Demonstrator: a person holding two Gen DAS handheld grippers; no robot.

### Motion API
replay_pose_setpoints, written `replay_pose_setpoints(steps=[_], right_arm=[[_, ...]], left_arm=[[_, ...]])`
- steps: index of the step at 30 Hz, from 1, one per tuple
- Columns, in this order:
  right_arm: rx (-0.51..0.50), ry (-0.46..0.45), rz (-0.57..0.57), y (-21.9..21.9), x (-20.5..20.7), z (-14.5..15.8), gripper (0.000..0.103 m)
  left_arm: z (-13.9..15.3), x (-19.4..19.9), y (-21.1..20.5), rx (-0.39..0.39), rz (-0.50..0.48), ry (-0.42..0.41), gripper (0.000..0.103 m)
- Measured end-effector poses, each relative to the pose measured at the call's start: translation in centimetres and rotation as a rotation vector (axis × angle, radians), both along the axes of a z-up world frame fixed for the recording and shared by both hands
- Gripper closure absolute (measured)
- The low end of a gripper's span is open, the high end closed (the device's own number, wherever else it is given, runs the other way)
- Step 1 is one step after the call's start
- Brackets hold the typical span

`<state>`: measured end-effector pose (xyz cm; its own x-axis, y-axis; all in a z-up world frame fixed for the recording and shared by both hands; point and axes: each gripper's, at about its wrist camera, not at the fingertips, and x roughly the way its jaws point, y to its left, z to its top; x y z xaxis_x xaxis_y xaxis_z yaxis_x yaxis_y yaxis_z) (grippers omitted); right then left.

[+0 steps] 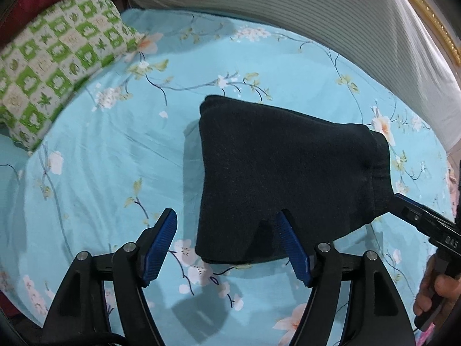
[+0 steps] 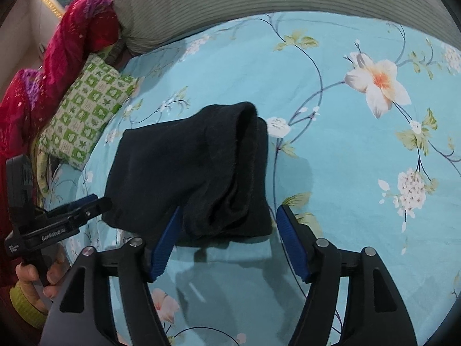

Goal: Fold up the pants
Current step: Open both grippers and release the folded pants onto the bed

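Observation:
The black pants (image 1: 288, 173) lie folded into a thick bundle on the light blue flowered bedsheet (image 1: 115, 158). My left gripper (image 1: 225, 213) stands open over the bundle's near edge, its right pad just touching the cloth and its left pad over bare sheet. From the right, my right gripper's black finger (image 1: 417, 216) reaches the bundle's waistband corner. In the right wrist view the pants (image 2: 187, 167) show their layered end. My right gripper (image 2: 230, 209) is open astride that end, with the pads not pressing on it. My left gripper's fingers (image 2: 92, 206) touch the bundle's left corner.
A green and white checked pillow (image 1: 57, 57) (image 2: 86, 109) lies left of the pants. A grey striped bolster (image 1: 317, 14) runs along the far side, with red cloth (image 2: 72, 28) beside it. A hand (image 1: 435, 297) (image 2: 31, 279) grips each handle.

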<state>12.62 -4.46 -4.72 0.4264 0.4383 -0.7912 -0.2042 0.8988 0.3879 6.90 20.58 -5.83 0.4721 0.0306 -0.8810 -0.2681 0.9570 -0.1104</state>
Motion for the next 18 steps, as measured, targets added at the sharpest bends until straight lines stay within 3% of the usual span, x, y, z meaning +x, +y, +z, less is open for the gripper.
replay_pose_setpoints(steps=[5, 10, 18], right_arm=[[-0.008, -0.087, 0.035, 0.8, -1.6, 0.9, 0.025], [-0.031, -0.151, 0.058, 1.4, -2.7, 1.4, 0.023], [-0.085, -0.194, 0.085, 2.2, -3.9, 1.1, 0.018]], left_arm=[[0.7, -1.2, -1.0, 0.062, 0.004, -0.024, 0.030], [1.1, -2.0, -1.8, 0.088, -0.004, -0.043, 0.028], [0.7, -3.3, -2.6, 0.057, -0.032, -0.075, 0.026]])
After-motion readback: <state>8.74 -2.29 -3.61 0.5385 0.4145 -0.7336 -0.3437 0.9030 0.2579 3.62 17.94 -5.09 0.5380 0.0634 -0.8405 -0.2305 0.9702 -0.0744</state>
